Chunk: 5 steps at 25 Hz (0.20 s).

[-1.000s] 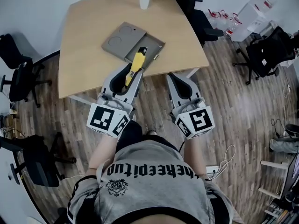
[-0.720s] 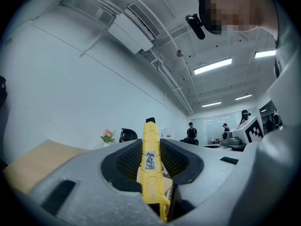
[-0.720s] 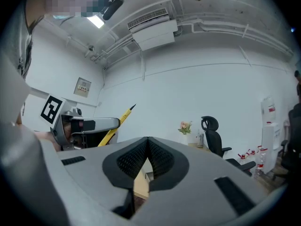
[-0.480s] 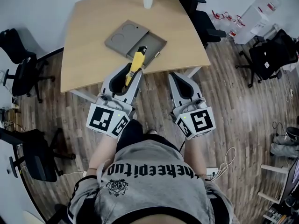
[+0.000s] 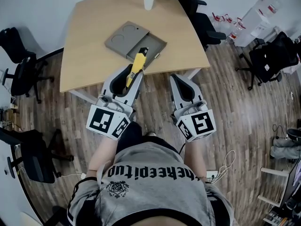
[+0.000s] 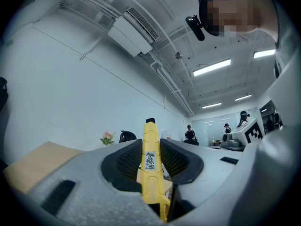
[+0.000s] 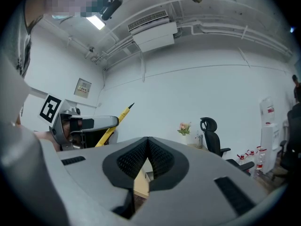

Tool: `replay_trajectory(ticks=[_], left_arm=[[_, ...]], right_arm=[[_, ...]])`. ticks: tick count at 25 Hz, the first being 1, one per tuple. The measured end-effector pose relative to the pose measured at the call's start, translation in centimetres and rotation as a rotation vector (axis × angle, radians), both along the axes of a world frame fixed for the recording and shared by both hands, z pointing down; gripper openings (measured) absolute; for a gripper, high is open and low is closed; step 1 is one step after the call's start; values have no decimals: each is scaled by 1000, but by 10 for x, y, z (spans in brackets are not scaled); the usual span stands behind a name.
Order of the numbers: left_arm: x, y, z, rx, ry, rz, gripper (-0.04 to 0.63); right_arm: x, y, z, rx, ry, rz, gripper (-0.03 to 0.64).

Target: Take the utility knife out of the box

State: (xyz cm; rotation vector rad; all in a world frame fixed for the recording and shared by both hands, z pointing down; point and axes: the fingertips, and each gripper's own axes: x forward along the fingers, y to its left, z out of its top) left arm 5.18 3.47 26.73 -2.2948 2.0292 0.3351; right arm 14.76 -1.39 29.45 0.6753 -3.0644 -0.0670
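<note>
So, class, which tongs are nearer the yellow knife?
Left. The left tongs grip the knife itself. The right tongs are shut and empty, off to its right.

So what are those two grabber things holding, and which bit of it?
The left gripper holds the yellow plastic utility knife by the back half of its body, black tip poking out ahead. The right gripper is shut and empty.

A grey T-shirt (image 5: pixel 155 192) with black lettering; grey left tool (image 5: pixel 133 74) and right tool (image 5: pixel 178 77) bear black-and-white marker cubes (image 5: pixel 108 122).
</note>
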Motion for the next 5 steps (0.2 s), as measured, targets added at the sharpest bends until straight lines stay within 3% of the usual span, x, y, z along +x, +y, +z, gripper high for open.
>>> replay_trajectory(ticks=[5], left_arm=[[0, 0, -3, 1, 4, -1, 130]], right_arm=[[0, 0, -2, -1, 5, 0, 5]])
